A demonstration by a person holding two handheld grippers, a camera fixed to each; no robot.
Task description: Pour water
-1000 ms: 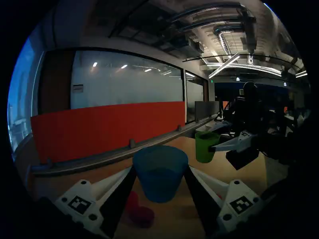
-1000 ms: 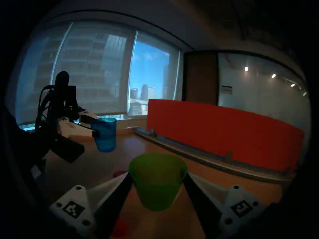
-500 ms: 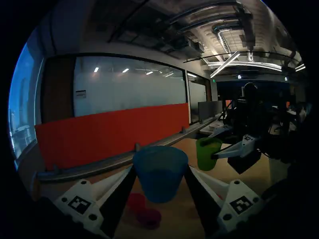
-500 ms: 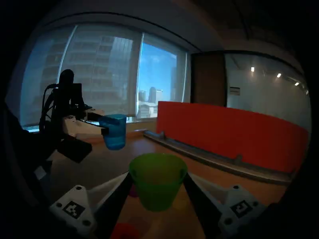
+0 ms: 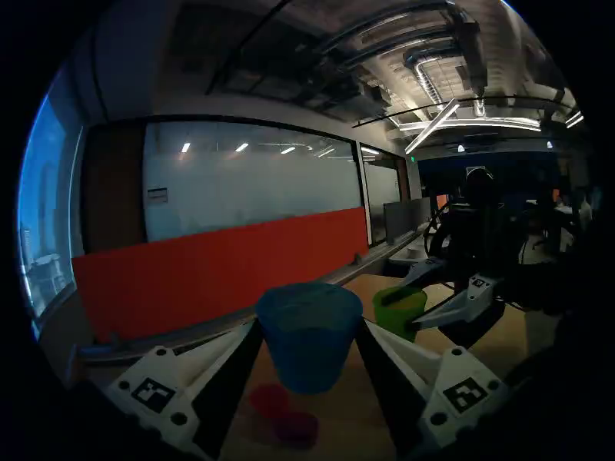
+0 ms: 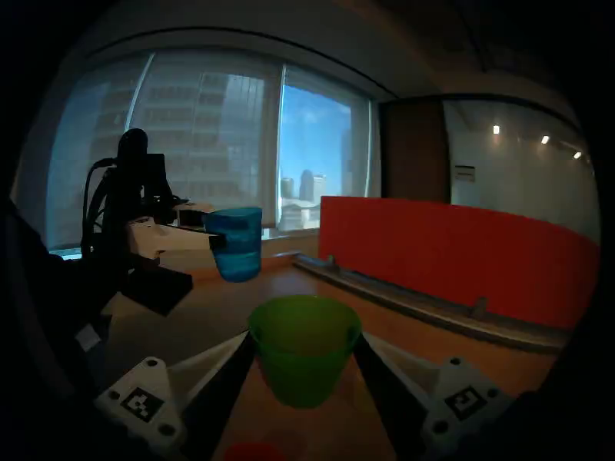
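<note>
In the left gripper view my left gripper [image 5: 307,349] is shut on a blue cup [image 5: 309,330] with water in it, held upright above the wooden table [image 5: 361,415]. Farther right in that view hangs the green cup [image 5: 398,309], gripped by my right gripper [image 5: 415,315]. In the right gripper view my right gripper [image 6: 304,361] is shut on the green cup [image 6: 304,347], upright. The blue cup [image 6: 234,244] appears up and to the left, higher than the green one, with my left gripper [image 6: 219,240] closed on it.
Two small red and pink cups [image 5: 280,415] stand on the table below the blue cup; a red one [image 6: 250,452] peeks out under the green cup. A red partition [image 5: 215,265] with a rail runs along the table's far edge. Windows [image 6: 200,146] lie behind.
The blue cup has risen and drawn closer to the green cup in the right gripper view. In the left gripper view the green cup has sunk lower and sits nearer the blue cup.
</note>
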